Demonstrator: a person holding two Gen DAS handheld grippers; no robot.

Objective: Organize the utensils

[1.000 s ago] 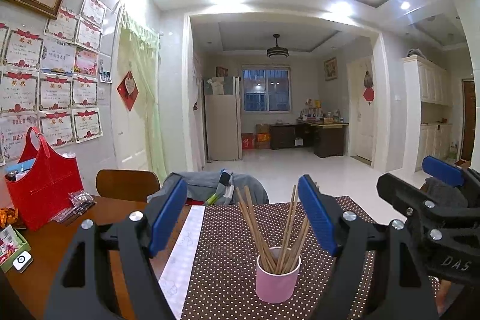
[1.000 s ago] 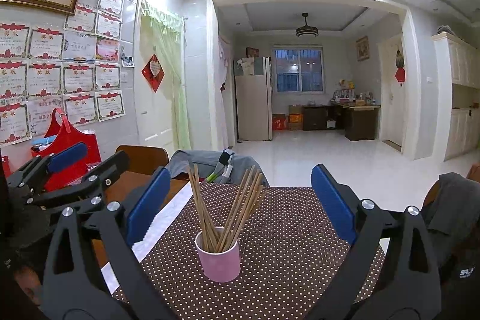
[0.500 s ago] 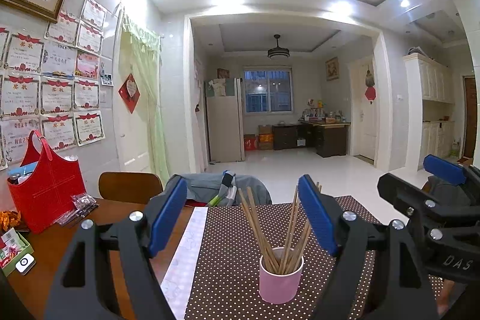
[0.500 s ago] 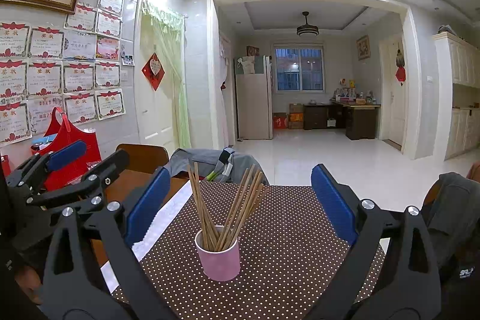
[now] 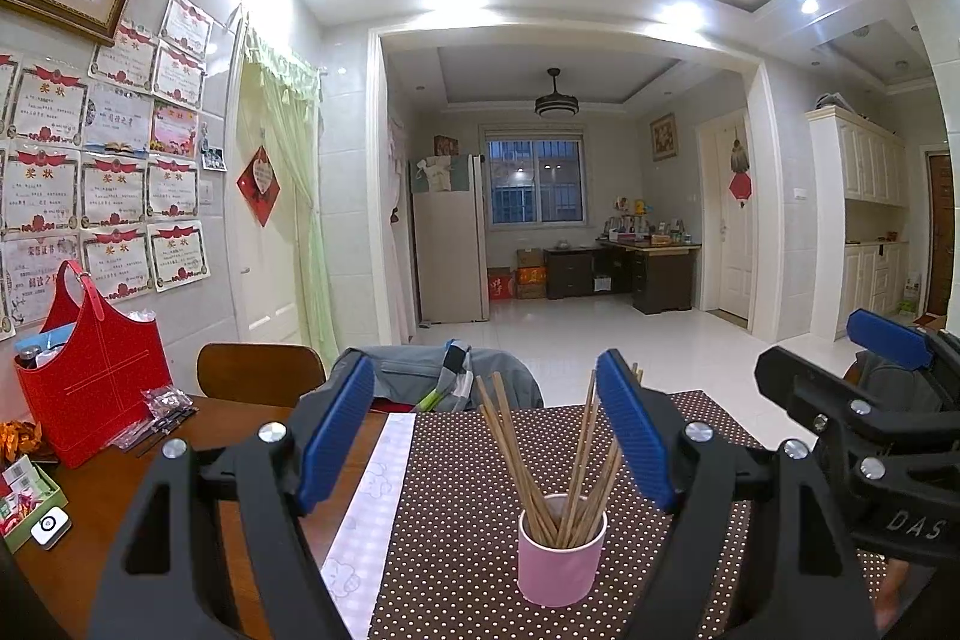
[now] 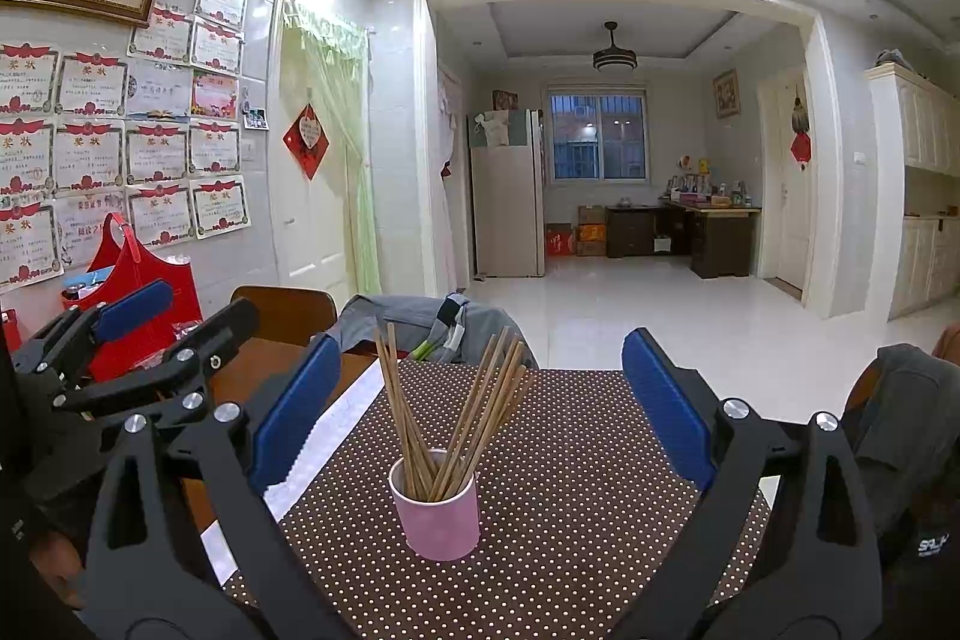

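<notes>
Left wrist: jaws spread, empty | right jaws likewise | chopsticks (image 5: 543,460) bases hidden in cup (image 5: 561,562)

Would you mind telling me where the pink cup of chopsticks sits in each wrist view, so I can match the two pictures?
Left wrist view: the pink cup stands low and right of centre, nearer the right finger.
Right wrist view: the pink cup stands low and left of centre, nearer the left finger.
Shared landmark: the red bag by the left wall.
</notes>
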